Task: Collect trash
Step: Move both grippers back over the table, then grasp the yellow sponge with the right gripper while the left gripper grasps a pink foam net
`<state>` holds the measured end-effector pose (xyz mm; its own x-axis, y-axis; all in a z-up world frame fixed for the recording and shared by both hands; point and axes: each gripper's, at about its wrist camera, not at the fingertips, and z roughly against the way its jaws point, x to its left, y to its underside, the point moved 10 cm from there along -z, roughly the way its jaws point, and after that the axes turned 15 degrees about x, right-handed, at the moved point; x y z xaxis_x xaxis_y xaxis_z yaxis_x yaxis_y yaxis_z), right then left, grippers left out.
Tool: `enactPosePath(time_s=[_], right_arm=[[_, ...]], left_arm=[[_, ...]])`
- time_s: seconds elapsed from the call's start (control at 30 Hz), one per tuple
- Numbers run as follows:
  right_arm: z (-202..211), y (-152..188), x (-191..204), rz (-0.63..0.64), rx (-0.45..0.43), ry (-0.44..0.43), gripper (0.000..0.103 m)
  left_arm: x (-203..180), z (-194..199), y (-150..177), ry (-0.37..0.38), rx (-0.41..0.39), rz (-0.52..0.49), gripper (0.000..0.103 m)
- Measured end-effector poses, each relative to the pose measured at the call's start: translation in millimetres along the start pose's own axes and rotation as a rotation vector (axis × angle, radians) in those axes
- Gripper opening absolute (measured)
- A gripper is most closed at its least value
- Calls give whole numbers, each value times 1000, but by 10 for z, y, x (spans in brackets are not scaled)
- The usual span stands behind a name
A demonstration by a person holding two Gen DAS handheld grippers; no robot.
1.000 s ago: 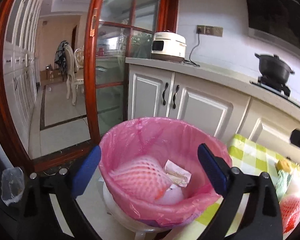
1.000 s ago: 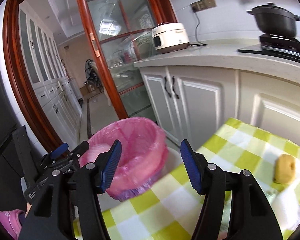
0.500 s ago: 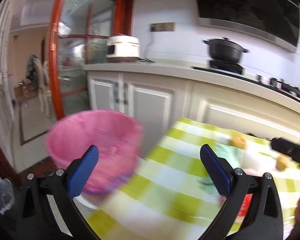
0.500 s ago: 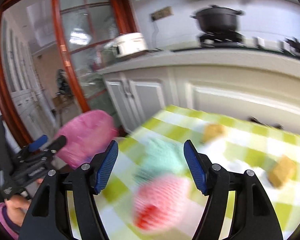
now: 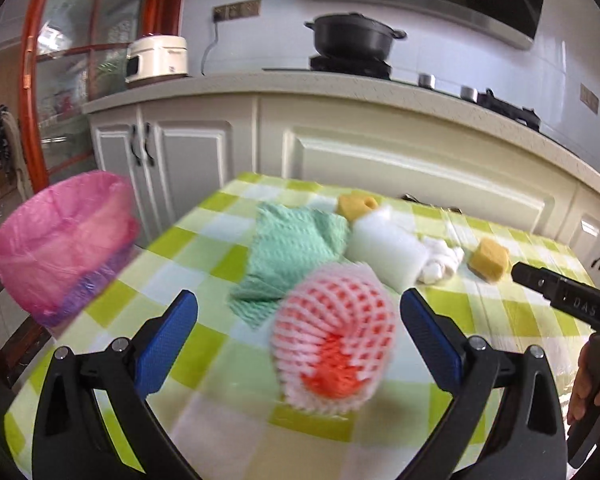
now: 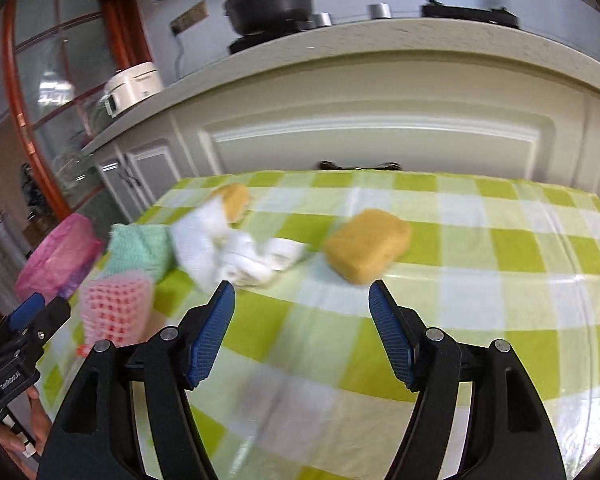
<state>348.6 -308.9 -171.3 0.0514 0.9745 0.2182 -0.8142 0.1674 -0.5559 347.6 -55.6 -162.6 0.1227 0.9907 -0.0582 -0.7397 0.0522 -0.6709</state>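
Observation:
A pink-lined trash bin (image 5: 60, 240) stands off the table's left end; it also shows in the right wrist view (image 6: 58, 256). On the green checked tablecloth (image 5: 188, 240) lie a red-and-white foam fruit net (image 5: 334, 340), a green cloth (image 5: 292, 252), a white foam block (image 5: 384, 250), crumpled white tissue (image 5: 440, 264) and two yellow sponges (image 5: 490, 260) (image 5: 356, 204). My left gripper (image 5: 298, 336) is open and empty, its jaws either side of the foam net. My right gripper (image 6: 302, 316) is open and empty, just short of the larger sponge (image 6: 366, 246) and the tissue (image 6: 252, 260).
White kitchen cabinets (image 5: 380, 160) run behind the table, with a rice cooker (image 5: 156, 58) and a black pot (image 5: 354, 38) on the counter. A red-framed glass door (image 5: 60, 60) is at the left. The right gripper's body (image 5: 568, 300) reaches in at the right edge.
Both grippers have swung right from the pink bin to over the table. The left now frames the foam net; the right faces the sponge and tissue. Both stayed open.

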Motion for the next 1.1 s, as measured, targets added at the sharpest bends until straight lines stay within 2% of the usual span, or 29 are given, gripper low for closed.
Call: enactPosePath(time_s=[0.3, 0.53, 0.7, 0.9, 0.93, 1.1], right_arm=[[-234, -119, -336, -82, 29, 36, 70], [-464, -317, -382, -134, 48, 37, 70], [-668, -463, -335, -120, 77, 62, 70], [-904, -479, -330, -106, 148, 109, 69], [-900, -478, -318, -99, 147, 108, 63], [-788, -402, -253, -60, 129, 99, 54]], left_arm=[[-174, -338, -30, 5, 70, -15, 98], [-138, -499, -55, -8, 95, 10, 98], [-92, -565, -97, -18, 102, 35, 97], [-146, -657, -87, 9, 146, 16, 73], [-150, -651, -82, 15, 145, 13, 65], [-183, -593, -38, 41, 135, -5, 40]])
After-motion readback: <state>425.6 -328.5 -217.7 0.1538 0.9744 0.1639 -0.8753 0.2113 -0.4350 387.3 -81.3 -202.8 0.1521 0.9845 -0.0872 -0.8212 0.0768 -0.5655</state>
